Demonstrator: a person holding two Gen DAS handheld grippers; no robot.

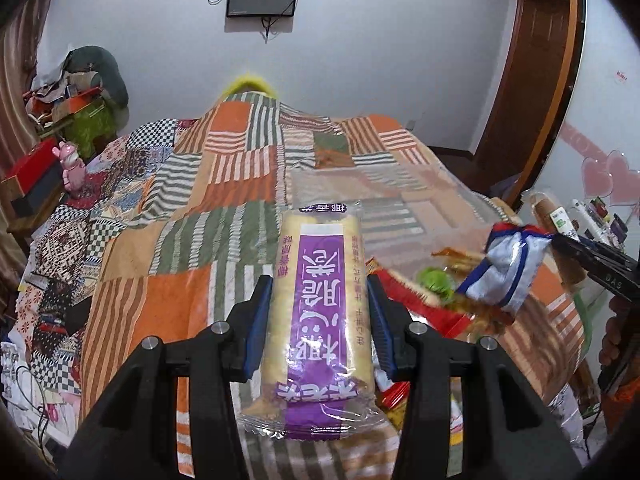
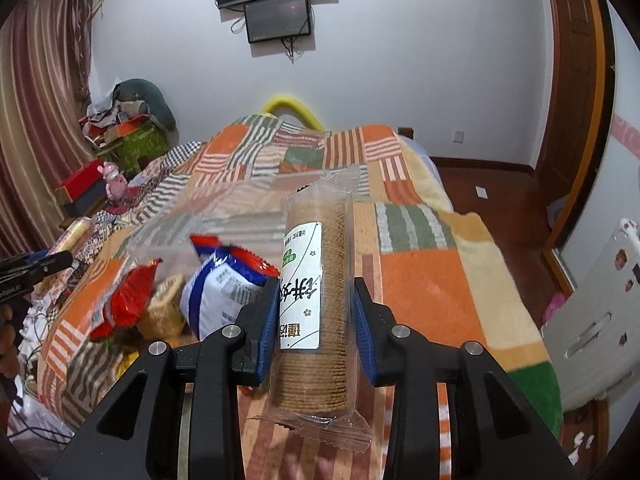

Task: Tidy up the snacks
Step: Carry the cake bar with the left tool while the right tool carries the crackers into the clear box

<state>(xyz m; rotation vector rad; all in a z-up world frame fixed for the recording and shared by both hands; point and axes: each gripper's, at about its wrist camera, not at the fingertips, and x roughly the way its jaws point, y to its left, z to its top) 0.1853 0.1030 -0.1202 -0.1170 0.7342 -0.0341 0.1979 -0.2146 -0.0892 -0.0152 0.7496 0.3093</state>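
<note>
My left gripper point(image 1: 320, 292) is shut on a pale cracker pack with a purple label point(image 1: 316, 304), held above the patchwork bed. My right gripper point(image 2: 316, 300) is shut on a clear sleeve of round brown biscuits with a white label point(image 2: 316, 292). A pile of loose snacks lies on the bed between them: a white and blue bag point(image 2: 224, 292) point(image 1: 508, 268), a red bag point(image 2: 124, 300), a small yellow pack point(image 2: 164, 308). The right gripper's fingers show at the right edge of the left wrist view point(image 1: 592, 260). The left gripper's fingers show at the left edge of the right wrist view point(image 2: 36, 264).
A patchwork blanket point(image 1: 224, 184) covers the bed. A clear plastic container point(image 2: 224, 216) lies behind the snack pile. Clutter and red boxes point(image 1: 36, 176) stand at the bed's left side. A white stool point(image 2: 592, 320) and wooden floor lie to the right.
</note>
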